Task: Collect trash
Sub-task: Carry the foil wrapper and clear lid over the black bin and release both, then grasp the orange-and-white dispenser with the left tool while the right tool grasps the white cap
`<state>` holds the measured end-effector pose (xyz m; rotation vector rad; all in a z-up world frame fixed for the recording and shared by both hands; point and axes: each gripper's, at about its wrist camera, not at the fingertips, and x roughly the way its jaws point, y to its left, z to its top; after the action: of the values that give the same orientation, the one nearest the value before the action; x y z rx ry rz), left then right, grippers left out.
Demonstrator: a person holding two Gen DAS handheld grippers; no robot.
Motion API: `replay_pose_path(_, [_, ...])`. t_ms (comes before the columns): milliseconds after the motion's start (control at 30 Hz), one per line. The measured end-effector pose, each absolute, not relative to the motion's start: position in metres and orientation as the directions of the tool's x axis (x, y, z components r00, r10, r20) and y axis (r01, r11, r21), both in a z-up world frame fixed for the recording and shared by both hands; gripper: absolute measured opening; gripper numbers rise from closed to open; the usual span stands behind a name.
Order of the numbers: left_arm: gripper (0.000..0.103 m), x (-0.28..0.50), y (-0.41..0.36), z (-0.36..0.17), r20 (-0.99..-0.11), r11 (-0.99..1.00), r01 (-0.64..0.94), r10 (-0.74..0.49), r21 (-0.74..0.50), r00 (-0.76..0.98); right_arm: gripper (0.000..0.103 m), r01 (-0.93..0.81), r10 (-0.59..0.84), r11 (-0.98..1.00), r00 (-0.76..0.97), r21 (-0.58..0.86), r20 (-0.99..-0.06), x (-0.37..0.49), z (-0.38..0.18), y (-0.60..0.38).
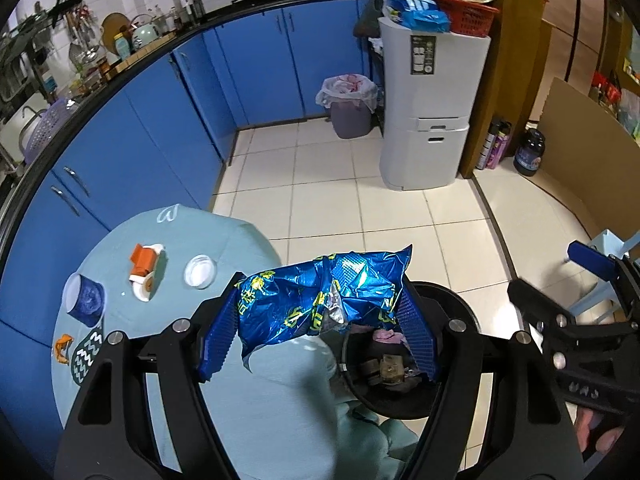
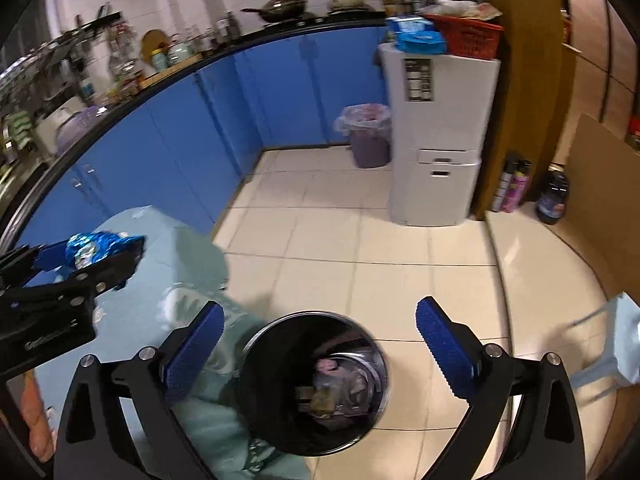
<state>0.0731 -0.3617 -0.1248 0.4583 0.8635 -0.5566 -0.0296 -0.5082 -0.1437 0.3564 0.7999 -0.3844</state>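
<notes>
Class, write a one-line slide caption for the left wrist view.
Left gripper clamps a crumpled blue foil snack bag above the black trash bin beside the cloth-covered table.

blue cabinets along wall | white storage unit by cabinets | red basket on top

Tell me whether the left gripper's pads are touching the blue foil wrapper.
Touching. The left wrist view shows the left gripper with both blue pads pressed against the ends of the crumpled blue foil wrapper.

blue cabinets, pale tiled floor
</notes>
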Motion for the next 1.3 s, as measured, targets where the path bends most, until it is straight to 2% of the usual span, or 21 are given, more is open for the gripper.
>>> replay_pose_path(300, [0.074, 0.052, -0.406, -0.128, -0.824, 0.694, 0.707, -0.319, 0.133, 0.468, 0.094, 0.582, -0.227, 0.790, 0.571, 0.194, -0.789, -0.052, -0.158, -0.556])
replay_pose_path(333, [0.078, 0.049, -0.411, -0.128, -0.825, 0.684, 0.717, -0.322, 0.136, 0.464, 0.094, 0.589, -0.228, 0.783, 0.570, 0.199, -0.789, -0.055, -0.159, -0.558])
replay_pose_path(367, [0.087, 0.047, -0.415, -0.128, -0.829, 0.676, 0.725, -0.326, 0.131, 0.454, 0.094, 0.594, -0.230, 0.779, 0.569, 0.202, -0.789, -0.057, -0.160, -0.560])
replay_pose_path(433, [0.094, 0.045, -0.420, -0.127, -0.826, 0.674, 0.728, -0.335, 0.126, 0.453, 0.094, 0.595, -0.227, 0.776, 0.571, 0.207, -0.789, -0.060, -0.160, -0.564])
replay_pose_path(533, [0.098, 0.044, -0.426, -0.131, -0.829, 0.673, 0.726, -0.321, 0.141, 0.458, 0.094, 0.596, -0.218, 0.772, 0.573, 0.219, -0.790, -0.060, -0.162, -0.566])
replay_pose_path(833, [0.098, 0.063, -0.415, -0.141, -0.861, 0.720, 0.688, -0.289, 0.093, 0.418, 0.094, 0.569, -0.216, 0.796, 0.588, 0.209, -0.779, -0.051, -0.161, -0.557])
replay_pose_path(1300, [0.099, 0.105, -0.366, -0.129, -0.822, 0.802, 0.583, -0.241, 0.130, 0.516, 0.094, 0.495, -0.253, 0.860, 0.628, 0.127, -0.736, -0.008, -0.145, -0.517])
